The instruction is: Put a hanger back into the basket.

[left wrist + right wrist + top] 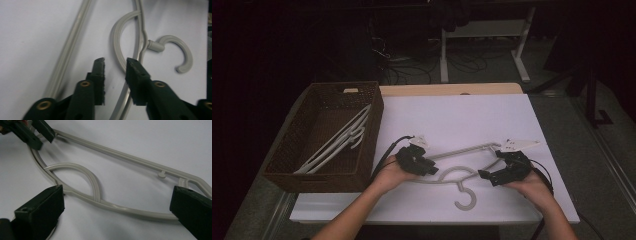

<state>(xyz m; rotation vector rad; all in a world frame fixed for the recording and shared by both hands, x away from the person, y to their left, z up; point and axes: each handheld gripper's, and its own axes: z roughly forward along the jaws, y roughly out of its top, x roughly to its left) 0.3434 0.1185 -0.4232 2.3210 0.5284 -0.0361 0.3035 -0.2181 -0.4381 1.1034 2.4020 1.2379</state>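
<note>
We saw a table (452,89) with a pale wooden top, its far edge showing bare beyond a white sheet (472,120) that covered most of the surface. At the sheet's left side stood a dark brown woven basket (371,145), its right wall at the sheet's left edge. Toward the near side of the sheet lay a grey plastic hanger (460,176), flat on the white, its hook (466,199) curling toward the near edge and its long bar (462,149) running across on the far side.
</note>
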